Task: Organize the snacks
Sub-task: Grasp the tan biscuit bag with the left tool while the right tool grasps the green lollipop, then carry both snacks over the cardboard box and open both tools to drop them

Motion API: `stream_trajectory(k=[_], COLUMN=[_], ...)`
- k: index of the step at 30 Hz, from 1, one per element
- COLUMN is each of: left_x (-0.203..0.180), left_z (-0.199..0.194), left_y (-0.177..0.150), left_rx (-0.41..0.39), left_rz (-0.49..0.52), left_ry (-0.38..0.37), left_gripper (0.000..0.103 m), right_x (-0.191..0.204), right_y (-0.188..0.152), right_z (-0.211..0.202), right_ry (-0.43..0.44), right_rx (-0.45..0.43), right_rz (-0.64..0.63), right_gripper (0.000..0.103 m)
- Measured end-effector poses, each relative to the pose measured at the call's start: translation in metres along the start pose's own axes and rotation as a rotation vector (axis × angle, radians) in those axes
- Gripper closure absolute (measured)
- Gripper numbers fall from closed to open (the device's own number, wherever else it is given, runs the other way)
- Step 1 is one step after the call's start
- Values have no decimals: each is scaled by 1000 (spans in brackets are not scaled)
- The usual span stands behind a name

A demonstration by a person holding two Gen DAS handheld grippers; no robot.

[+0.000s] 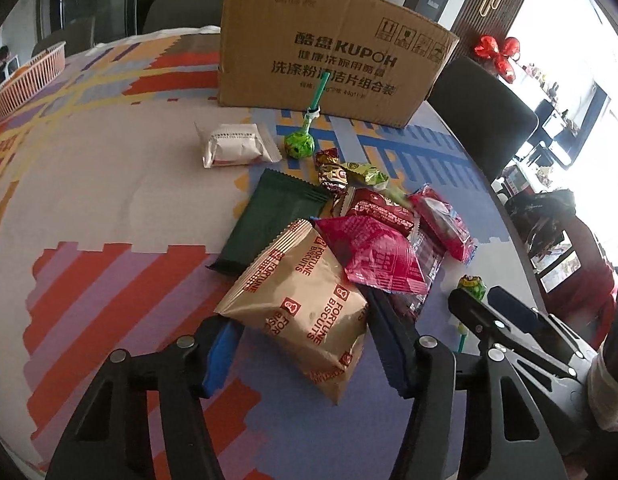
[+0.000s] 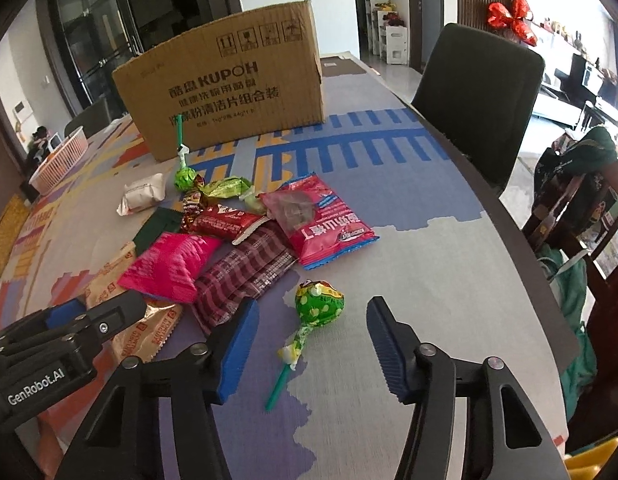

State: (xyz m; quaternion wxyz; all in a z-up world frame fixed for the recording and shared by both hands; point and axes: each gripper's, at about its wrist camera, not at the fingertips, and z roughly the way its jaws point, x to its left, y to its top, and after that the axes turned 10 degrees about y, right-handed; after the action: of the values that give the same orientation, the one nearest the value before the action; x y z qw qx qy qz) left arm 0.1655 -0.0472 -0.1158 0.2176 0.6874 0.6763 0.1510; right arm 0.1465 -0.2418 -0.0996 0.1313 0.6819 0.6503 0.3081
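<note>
A pile of snack packets lies on the patterned tablecloth. My left gripper [image 1: 301, 312] has its blue pads against both long sides of a tan Fortune Biscuits packet [image 1: 305, 296], which rests flat on the table. Beyond it lie a pink packet [image 1: 369, 256], a dark green packet [image 1: 273, 216] and a white packet [image 1: 237, 146]. My right gripper [image 2: 313, 304] stands open around the head of a green lollipop [image 2: 319, 300], with a gap on either side; its stick points toward me. A second green lollipop [image 2: 183, 176] lies near the cardboard box [image 2: 229, 84].
The open brown box stands at the far side of the pile. A pink basket [image 1: 29, 76] sits at the far left of the table. A dark chair [image 2: 481, 92] stands at the right table edge [image 2: 521, 248], and a bag hangs on another chair further right.
</note>
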Motion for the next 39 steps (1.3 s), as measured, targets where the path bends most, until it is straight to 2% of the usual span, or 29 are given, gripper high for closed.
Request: stream_trajectory(k=[6,13,27,39], left_x=[1,2,9,5], left_z=[4,-1,-40,-76], left_y=[2,2,2,26], left_rx=[14,7,-87,-223], left_rz=[-11,10,31,86], left_ry=[-19,2,29,56], left_gripper=[50,51,52,52], right_x=[0,5,34,57], right_y=[2,2,8,26], right_z=[10,15,-20,-56], right_ry=[1,-14,73,114], right_rx=[22,32,-24,-120], right_rz=[-5,-42,-102,-164], right_gripper=[57,76,76,76])
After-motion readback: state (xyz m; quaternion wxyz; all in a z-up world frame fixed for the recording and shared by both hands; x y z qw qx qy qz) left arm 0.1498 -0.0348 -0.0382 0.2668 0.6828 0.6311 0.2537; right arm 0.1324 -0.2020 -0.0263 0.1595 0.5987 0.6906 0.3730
